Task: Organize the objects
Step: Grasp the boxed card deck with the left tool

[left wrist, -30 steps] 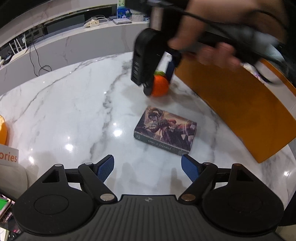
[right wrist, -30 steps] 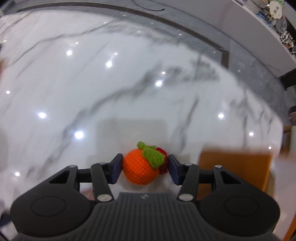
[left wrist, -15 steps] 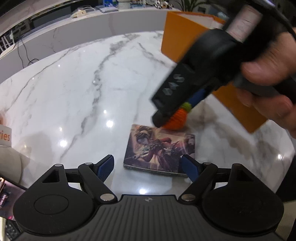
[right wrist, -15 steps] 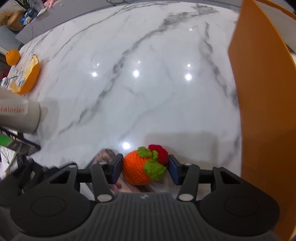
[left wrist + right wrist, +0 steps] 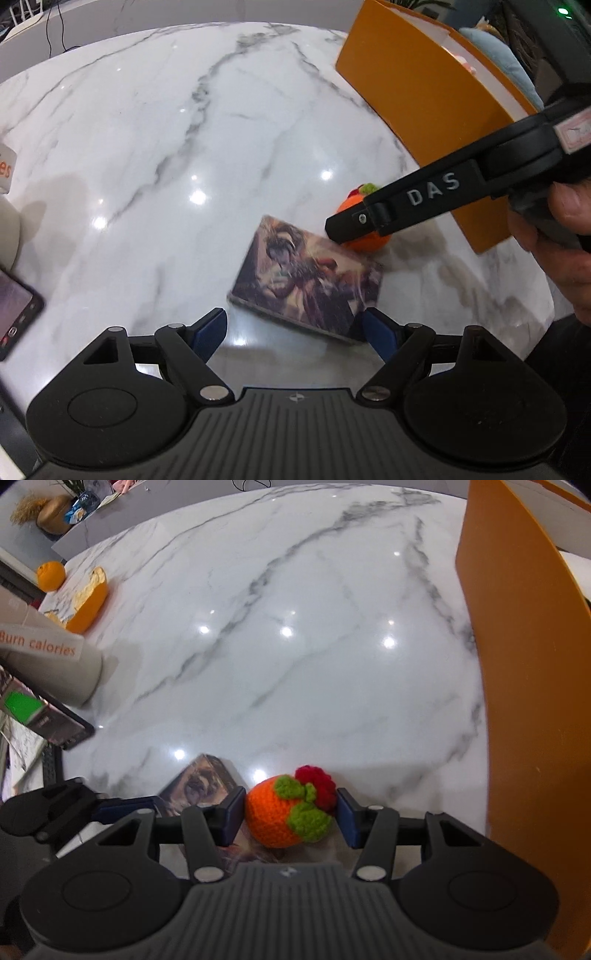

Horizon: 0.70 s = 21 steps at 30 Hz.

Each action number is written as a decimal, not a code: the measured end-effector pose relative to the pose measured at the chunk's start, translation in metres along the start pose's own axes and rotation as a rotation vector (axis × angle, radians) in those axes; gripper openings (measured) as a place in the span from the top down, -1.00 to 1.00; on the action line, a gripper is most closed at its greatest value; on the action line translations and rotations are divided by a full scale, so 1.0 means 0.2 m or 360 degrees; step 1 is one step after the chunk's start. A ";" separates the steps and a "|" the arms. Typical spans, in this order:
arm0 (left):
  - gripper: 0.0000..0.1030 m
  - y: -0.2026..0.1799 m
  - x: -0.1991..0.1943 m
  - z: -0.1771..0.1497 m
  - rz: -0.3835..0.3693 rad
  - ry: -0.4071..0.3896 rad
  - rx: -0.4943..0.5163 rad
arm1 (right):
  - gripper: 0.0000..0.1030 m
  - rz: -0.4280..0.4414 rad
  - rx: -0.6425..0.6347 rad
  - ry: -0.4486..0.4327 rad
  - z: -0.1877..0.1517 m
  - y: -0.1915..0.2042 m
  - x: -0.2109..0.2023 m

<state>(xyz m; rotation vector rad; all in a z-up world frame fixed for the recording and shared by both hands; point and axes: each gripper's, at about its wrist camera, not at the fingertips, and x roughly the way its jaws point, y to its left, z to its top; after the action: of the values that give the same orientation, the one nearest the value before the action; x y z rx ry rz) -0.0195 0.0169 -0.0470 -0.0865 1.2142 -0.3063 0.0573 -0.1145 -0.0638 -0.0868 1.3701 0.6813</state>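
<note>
The crocheted orange (image 5: pixel 282 814), gripped in the right tongs (image 5: pixel 290 814) above the book (image 5: pixel 308 284), could be dropped if loosened, while the left tongs (image 5: pixel 295 328) are held wide and empty.

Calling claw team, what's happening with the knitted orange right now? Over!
Right claw shut on orange crocheted fruit, held over the picture-covered box. Left claw open, empty, near that box. Tall orange panel close on the right.
</note>
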 end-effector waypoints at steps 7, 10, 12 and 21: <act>-0.85 -0.11 -0.02 -0.05 0.0026 0.0062 0.0126 | -0.05 0.0043 -0.0076 0.0090 -0.07 0.00 -0.01; -0.85 -0.14 -0.06 -0.08 0.0115 0.0059 0.0177 | -0.05 0.0203 -0.0060 0.0180 -0.10 0.03 0.02; -0.85 -0.12 -0.06 -0.10 0.0166 0.0046 0.0173 | -0.05 0.0282 -0.0067 0.0232 -0.12 0.06 0.05; -0.87 -0.09 0.06 -0.10 0.0332 -0.0075 0.0161 | -0.05 0.0096 -0.0127 0.0013 -0.09 0.09 -0.04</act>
<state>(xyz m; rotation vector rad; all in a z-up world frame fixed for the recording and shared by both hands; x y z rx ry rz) -0.0378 -0.0023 -0.0602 0.1196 1.1480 -0.1821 0.0332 -0.1111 -0.0556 -0.1124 1.3580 0.7871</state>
